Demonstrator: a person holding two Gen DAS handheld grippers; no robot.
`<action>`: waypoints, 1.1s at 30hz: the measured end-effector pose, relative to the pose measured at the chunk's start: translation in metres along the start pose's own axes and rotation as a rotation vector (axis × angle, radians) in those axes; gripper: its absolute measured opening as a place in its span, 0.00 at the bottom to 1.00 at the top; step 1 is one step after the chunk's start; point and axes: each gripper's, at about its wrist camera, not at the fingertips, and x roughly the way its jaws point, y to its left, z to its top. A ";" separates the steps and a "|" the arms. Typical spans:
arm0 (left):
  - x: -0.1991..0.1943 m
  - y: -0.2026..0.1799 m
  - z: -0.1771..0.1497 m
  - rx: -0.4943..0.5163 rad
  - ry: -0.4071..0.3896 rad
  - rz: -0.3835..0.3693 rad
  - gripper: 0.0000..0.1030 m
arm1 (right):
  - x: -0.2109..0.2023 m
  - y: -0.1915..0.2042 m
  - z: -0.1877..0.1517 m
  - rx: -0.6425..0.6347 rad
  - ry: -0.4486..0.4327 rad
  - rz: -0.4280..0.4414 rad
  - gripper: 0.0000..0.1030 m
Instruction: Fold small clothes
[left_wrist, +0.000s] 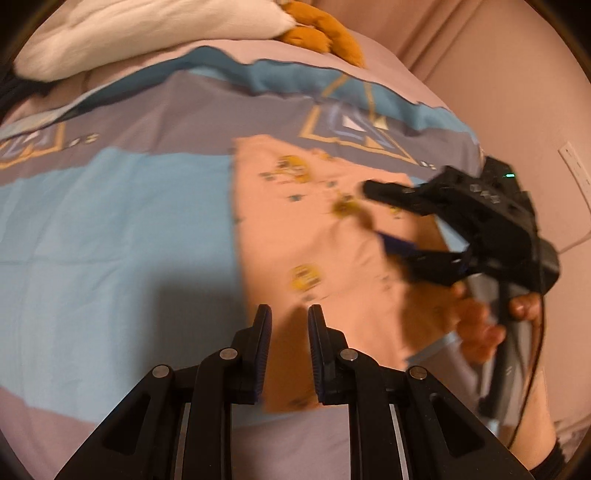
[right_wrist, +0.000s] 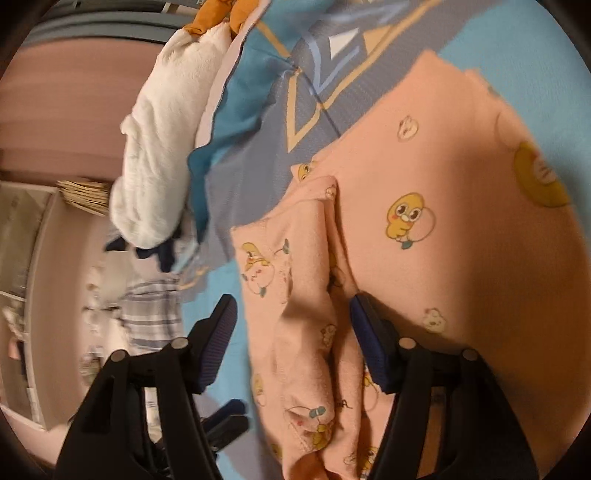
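A: Garment first: small peach-pink cotton piece with yellow cartoon-chick print (right_wrist: 424, 206), lying on the bed. What do the grippers show?

B: Right gripper (right_wrist: 291, 336), black frame with blue ribbed pads, jaws standing wide. A folded sleeve or edge of the pink garment runs up between the fingers, but neither pad presses on it. No grip.

A: And seen from the other side?

B: In the left wrist view the right gripper (left_wrist: 380, 218) hovers over the garment's right part, jaws apart, blurred. A hand (left_wrist: 491, 317) wraps its handle, thumb showing, with a black cable looping down past it.

A: Left gripper?

B: Left gripper (left_wrist: 290, 314) has jaws narrow, a slim gap between the pads. The garment's near edge shows through that gap, but I cannot tell whether the cloth is pinched or simply lies below.

A: Working outward, then.

B: Garment (left_wrist: 314, 229) lies mostly flat, right of centre on a bedspread of light-blue, grey-lilac and pale-pink blocks with gold-outlined geometric figures (left_wrist: 110, 229). Its left edge runs fairly straight. Gripper shadows fall across the cloth.

A: Beyond the garment?

B: White fluffy plush item (right_wrist: 162, 147) at the far edge of the bedspread, touching an orange-brown furry piece (left_wrist: 325, 33). Behind them, a pale pink padded surface (left_wrist: 480, 55). In the right wrist view, striped blue-and-white fabric (right_wrist: 151, 314) lies off the bed's side, blurred.
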 end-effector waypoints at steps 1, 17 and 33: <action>-0.002 0.004 -0.004 -0.005 -0.001 -0.002 0.15 | -0.003 0.003 0.000 -0.027 -0.013 -0.013 0.64; -0.001 0.035 -0.022 -0.091 0.001 -0.043 0.15 | 0.034 -0.007 0.016 -0.150 0.063 -0.046 0.10; 0.026 -0.016 0.000 -0.021 0.012 -0.103 0.15 | -0.058 0.005 0.061 -0.258 -0.060 -0.235 0.12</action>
